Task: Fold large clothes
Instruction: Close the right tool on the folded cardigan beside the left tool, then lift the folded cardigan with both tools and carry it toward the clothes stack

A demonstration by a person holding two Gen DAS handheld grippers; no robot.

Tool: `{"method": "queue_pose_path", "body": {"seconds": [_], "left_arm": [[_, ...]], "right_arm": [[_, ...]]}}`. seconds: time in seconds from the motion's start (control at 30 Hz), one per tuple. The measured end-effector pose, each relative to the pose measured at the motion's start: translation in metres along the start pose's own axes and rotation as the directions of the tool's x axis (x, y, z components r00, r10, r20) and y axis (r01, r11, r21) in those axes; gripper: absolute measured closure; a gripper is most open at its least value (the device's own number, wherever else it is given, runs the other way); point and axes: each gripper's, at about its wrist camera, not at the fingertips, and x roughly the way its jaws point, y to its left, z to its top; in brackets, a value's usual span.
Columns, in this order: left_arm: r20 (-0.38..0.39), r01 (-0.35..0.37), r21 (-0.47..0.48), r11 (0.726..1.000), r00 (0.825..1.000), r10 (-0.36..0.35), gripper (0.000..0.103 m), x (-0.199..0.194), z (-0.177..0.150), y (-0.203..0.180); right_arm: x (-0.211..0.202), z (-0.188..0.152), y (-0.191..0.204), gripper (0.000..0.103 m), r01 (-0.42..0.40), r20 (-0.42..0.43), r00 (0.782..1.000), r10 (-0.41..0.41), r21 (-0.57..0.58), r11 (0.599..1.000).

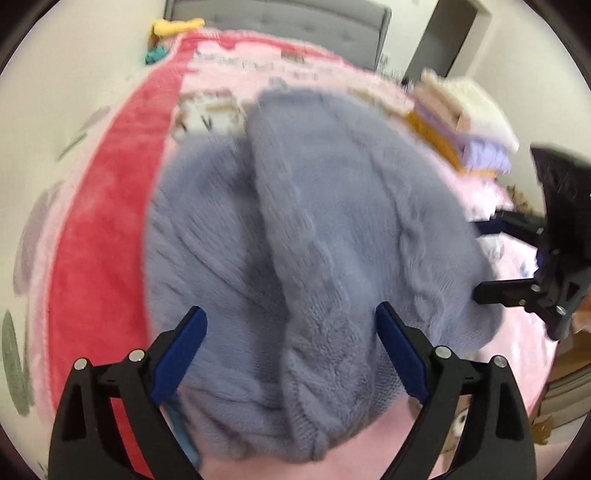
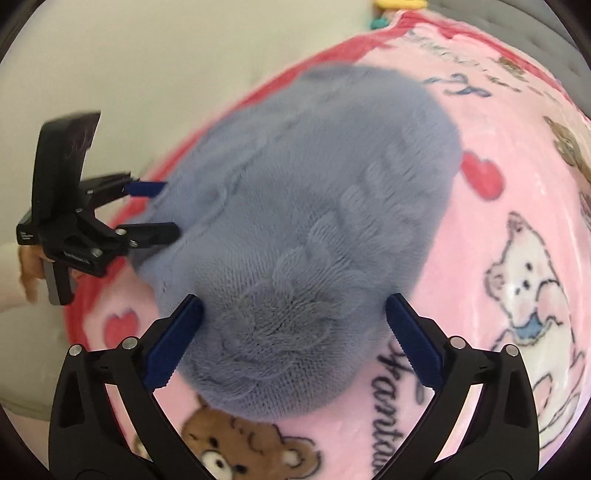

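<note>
A blue-grey cable-knit sweater (image 1: 303,229) lies folded into a compact bundle on a pink blanket (image 1: 103,236); it also shows in the right wrist view (image 2: 303,221). My left gripper (image 1: 291,328) is open, its blue-padded fingers straddling the near end of the sweater. My right gripper (image 2: 293,317) is open too, just over the sweater's near end. Each gripper shows in the other's view, open at the sweater's side: the right one (image 1: 480,258) and the left one (image 2: 166,208).
The pink blanket (image 2: 517,229) has a red border, bears and hearts. A stack of folded clothes (image 1: 465,122) sits at the blanket's far right. A grey headboard (image 1: 295,22) and toys (image 1: 166,37) lie beyond. A cream wall is at left.
</note>
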Motion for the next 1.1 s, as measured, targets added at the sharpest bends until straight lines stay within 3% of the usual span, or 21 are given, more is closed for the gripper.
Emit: {"method": "queue_pose_path", "body": {"seconds": [0.1,0.17,0.23,0.3,0.33,0.47,0.53,0.6,0.67,0.77,0.83,0.97,1.1], "left_arm": [[0.050,-0.046,-0.027,0.999,0.998,0.048,0.005,-0.019,0.016,0.026],[0.030,-0.056,-0.067,0.996,0.998,0.058,0.005,-0.017,0.026,0.052],[-0.047,-0.028,-0.130,0.991,0.999,0.022,0.005,0.001,0.035,0.081],[-0.107,0.042,-0.201,0.979,0.992,-0.064,0.005,0.018,0.038,0.103],[-0.137,0.096,-0.254,0.962,0.981,-0.134,0.005,0.030,0.039,0.115],[-0.185,0.187,-0.324,0.928,0.949,-0.255,0.005,0.057,0.041,0.126],[-0.185,0.270,-0.363,0.892,0.917,-0.353,0.005,0.064,0.041,0.124],[-0.177,0.366,-0.407,0.837,0.867,-0.465,0.005,0.074,0.039,0.119],[-0.175,0.399,-0.440,0.804,0.841,-0.512,0.005,0.082,0.036,0.118],[-0.170,0.407,-0.484,0.775,0.825,-0.539,0.005,0.095,0.032,0.122],[-0.172,0.410,-0.510,0.756,0.813,-0.557,0.005,0.101,0.030,0.124],[-0.251,0.383,-0.485,0.786,0.800,-0.545,0.005,0.114,0.036,0.115],[-0.314,0.351,-0.500,0.792,0.778,-0.543,0.005,0.125,0.041,0.112]], "right_arm": [[-0.019,0.009,-0.014,0.008,-0.005,0.085,0.996,0.001,0.048,0.999],[-0.015,0.015,-0.032,0.008,-0.031,0.081,0.996,0.021,0.124,0.992],[-0.005,0.019,-0.051,0.008,-0.064,0.069,0.996,0.050,0.208,0.976],[0.009,0.020,-0.072,0.008,-0.115,0.071,0.993,0.098,0.310,0.944],[0.013,0.018,-0.078,0.008,-0.133,0.077,0.991,0.114,0.343,0.930],[0.030,0.011,-0.097,0.008,-0.254,0.124,0.967,0.222,0.464,0.849],[0.036,0.006,-0.102,0.008,-0.308,0.144,0.951,0.273,0.502,0.808],[0.040,0.001,-0.106,0.008,-0.348,0.166,0.937,0.308,0.530,0.773],[0.045,-0.003,-0.112,0.008,-0.389,0.184,0.919,0.348,0.561,0.731],[0.052,-0.007,-0.120,0.008,-0.418,0.189,0.902,0.388,0.605,0.677],[0.052,-0.009,-0.120,0.008,-0.433,0.194,0.894,0.405,0.609,0.664],[0.062,-0.007,-0.122,0.007,-0.435,0.160,0.885,0.436,0.618,0.655],[0.075,-0.004,-0.125,0.007,-0.439,0.128,0.869,0.478,0.646,0.625]]}}
